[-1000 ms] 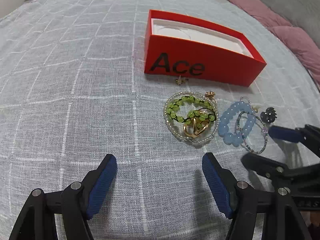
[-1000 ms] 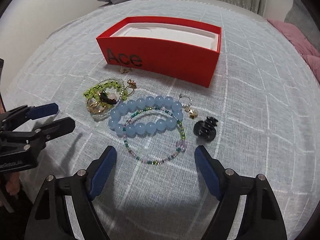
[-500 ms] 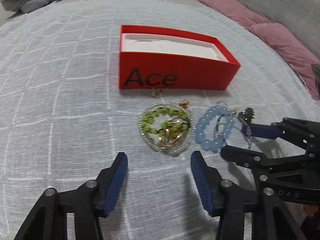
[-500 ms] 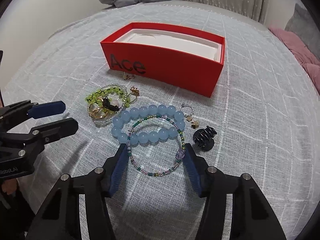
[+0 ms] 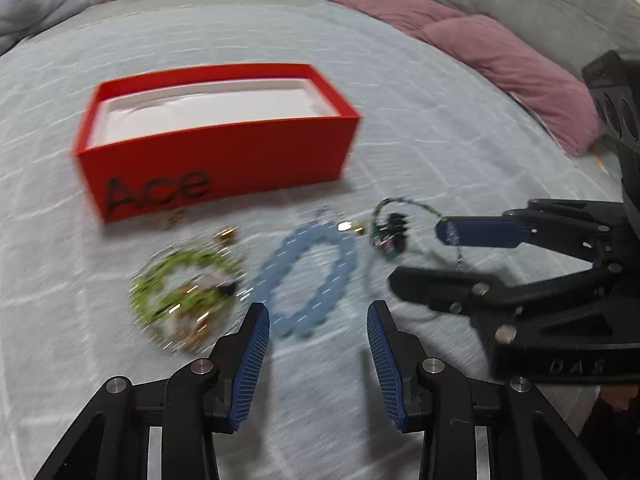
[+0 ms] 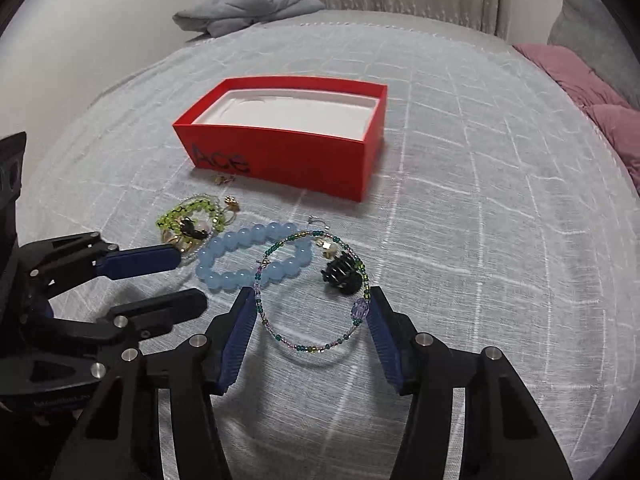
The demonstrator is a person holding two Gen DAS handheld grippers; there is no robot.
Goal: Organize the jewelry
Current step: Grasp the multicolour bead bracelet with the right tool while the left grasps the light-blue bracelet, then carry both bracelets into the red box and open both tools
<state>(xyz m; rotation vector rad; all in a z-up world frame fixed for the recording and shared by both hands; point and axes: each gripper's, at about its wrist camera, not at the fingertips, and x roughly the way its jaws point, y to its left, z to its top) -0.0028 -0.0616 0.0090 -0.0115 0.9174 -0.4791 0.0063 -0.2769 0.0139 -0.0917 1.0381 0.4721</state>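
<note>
A red open box marked "Ace" (image 6: 288,152) (image 5: 224,156) with a white liner stands on the grey cloth. In front of it lie a green bead bracelet with gold pieces (image 6: 188,220) (image 5: 180,296), a light blue bead bracelet (image 6: 240,264) (image 5: 308,276), a black hair clip (image 6: 342,274) and a thin multicolour bead bracelet (image 6: 312,292). My right gripper (image 6: 310,320) is partly closed, its pads touching both sides of the thin bracelet, which looks lifted off the cloth. My left gripper (image 5: 318,344) is open, just in front of the blue bracelet.
A small gold earring (image 6: 223,179) lies by the box front. Pink cushions (image 5: 500,64) and a grey sofa back border the right. A folded grey cloth (image 6: 248,8) lies at the far edge. Both grippers are close side by side.
My right gripper has narrowed around the thin bead bracelet and lifted it off the blue bracelet. My left gripper has swung right, from the green bracelet to the blue one.
</note>
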